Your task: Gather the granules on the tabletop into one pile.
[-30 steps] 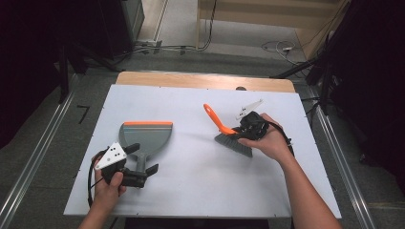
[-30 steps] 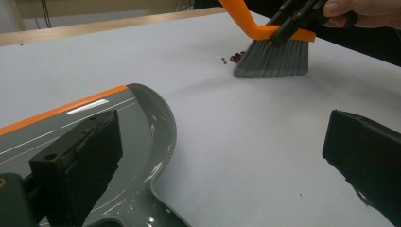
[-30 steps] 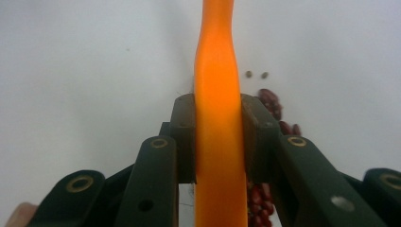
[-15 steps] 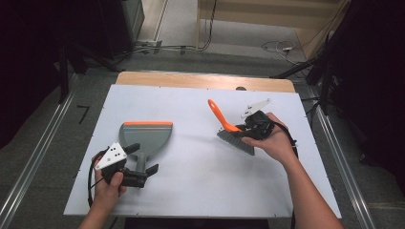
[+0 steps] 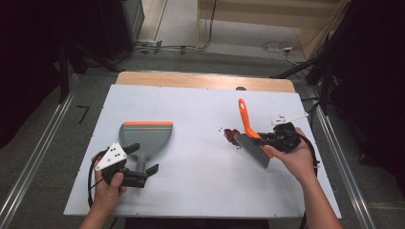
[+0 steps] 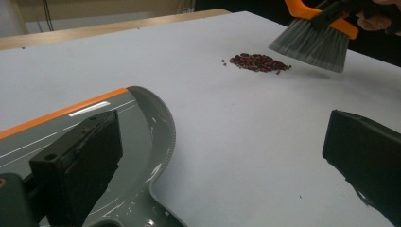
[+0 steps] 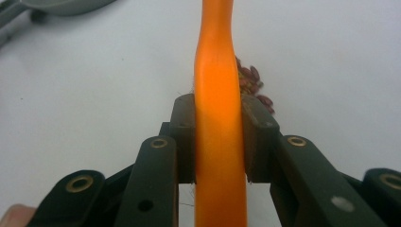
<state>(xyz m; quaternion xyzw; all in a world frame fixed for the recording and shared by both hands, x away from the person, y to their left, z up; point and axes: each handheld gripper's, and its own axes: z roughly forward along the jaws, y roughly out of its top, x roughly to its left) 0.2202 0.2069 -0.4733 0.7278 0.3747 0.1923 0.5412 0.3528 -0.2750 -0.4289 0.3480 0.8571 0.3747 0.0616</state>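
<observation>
Broadly, the white table (image 5: 200, 109) carries everything, with a strip of bare wood along its far edge. Next in size, the grey dustpan (image 5: 145, 138) with its orange front lip lies flat just ahead of the left gripper (image 5: 141, 168), its handle running back between that gripper's jaws; in the left gripper view the jaws stand wide apart, one over the pan's handle end and the other out over bare table, and neither pad presses on the dustpan (image 6: 118, 142). The right gripper (image 5: 265, 139) is clamped on the hand brush (image 5: 253, 143): in the right gripper view both pads squeeze the orange handle (image 7: 220, 123) from either side, and the handle runs straight on ahead of the jaws. Seen from above, the brush's grey bristles (image 5: 255, 151) hang below and to the near side of that gripper, tilted, just beside the spill. Smallest, a little heap of dark red beans (image 5: 232, 135) lies on the table just ahead of the right gripper's tips, well apart from the left gripper and the dustpan's lip.
</observation>
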